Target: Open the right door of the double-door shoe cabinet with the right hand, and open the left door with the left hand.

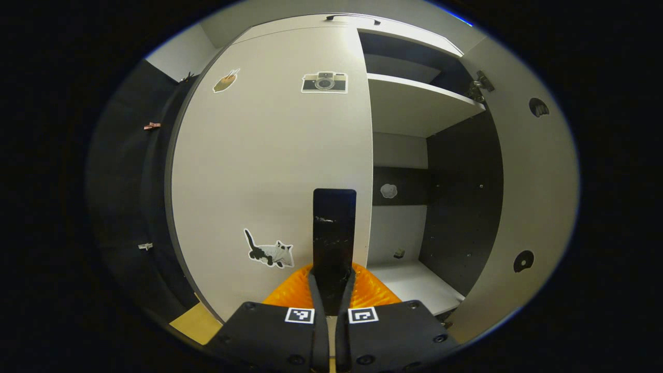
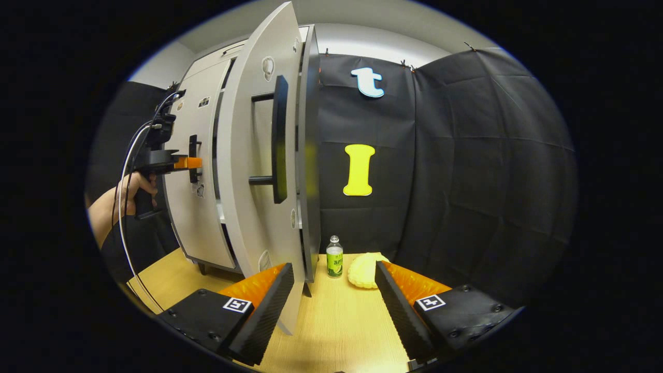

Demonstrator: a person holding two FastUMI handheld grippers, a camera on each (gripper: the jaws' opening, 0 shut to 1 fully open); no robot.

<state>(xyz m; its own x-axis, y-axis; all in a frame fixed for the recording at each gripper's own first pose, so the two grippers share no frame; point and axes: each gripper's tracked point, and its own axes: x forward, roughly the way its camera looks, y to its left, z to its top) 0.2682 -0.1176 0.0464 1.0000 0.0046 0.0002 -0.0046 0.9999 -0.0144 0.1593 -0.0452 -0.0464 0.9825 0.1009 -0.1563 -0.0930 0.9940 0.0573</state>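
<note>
The white left door (image 1: 269, 155) of the shoe cabinet stands closed, with several stickers on it. Its black bar handle (image 1: 334, 228) rises straight up from between the fingers of my left gripper (image 1: 334, 282), which is shut on it. The right door (image 2: 254, 171) is swung wide open and appears edge-on in the right gripper view, its black handle (image 2: 279, 140) facing out. My right gripper (image 2: 334, 269) is open and holds nothing, just off the door's lower edge. Farther left, a hand (image 2: 121, 199) holds the left gripper (image 2: 189, 163) against the left door's handle (image 2: 192, 155).
The open right half shows white shelves (image 1: 419, 98) and a dark inner wall (image 1: 461, 197). A small green-labelled bottle (image 2: 334, 257) and a pale yellow lumpy object (image 2: 364, 270) sit on the wooden tabletop (image 2: 342, 321) by the black cloth wall.
</note>
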